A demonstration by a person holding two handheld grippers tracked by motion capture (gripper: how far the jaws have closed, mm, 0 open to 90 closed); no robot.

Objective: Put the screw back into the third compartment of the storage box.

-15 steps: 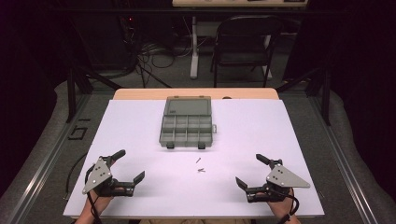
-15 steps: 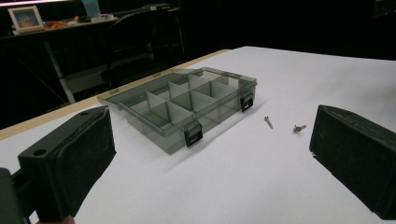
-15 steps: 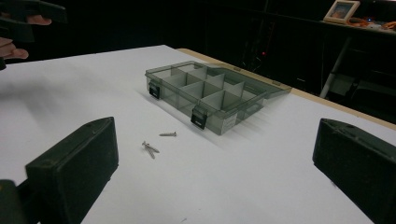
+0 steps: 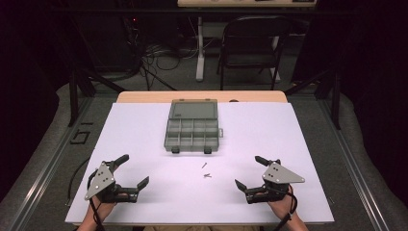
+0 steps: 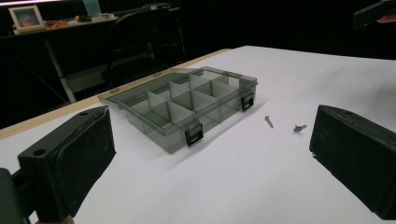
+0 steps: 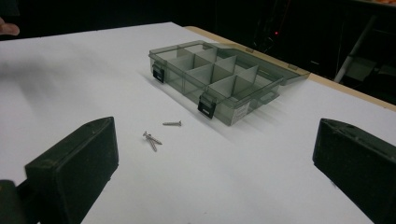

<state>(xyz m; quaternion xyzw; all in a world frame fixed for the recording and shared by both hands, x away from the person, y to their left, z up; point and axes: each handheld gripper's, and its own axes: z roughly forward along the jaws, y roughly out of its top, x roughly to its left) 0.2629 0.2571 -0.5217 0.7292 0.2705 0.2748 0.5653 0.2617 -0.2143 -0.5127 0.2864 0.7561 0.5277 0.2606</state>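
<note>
The tabletop [image 4: 269, 144] is a white sheet over a wooden board, whose tan far edge shows beyond it. Behind it stands a dark folding chair [image 4: 252, 45] among loose cables on the floor.

On the far middle of the sheet sits the box [image 4: 193, 129], a smoky clear organiser with its lid folded back flat and its rows of small compartments open to view; two black latches hang at its near wall. In the left gripper view the box [image 5: 187, 105] lies ahead between the jaws, and in the right gripper view the box [image 6: 219, 79] lies ahead too.

The left tool [image 4: 131, 170] rests low at the near left corner, held by a hand coming in from the bottom edge, grey plate up, jaws spread wide and aimed inward toward the middle (nothing between them). The right tool [image 4: 250, 172] mirrors it at the near right, jaws likewise wide apart and empty, pointing inward.

The screws [image 4: 206, 170] lie loose on the sheet just in front of the box, between the two tools and well apart from both: one alone, two crossed beside it [image 6: 152, 139].
</note>
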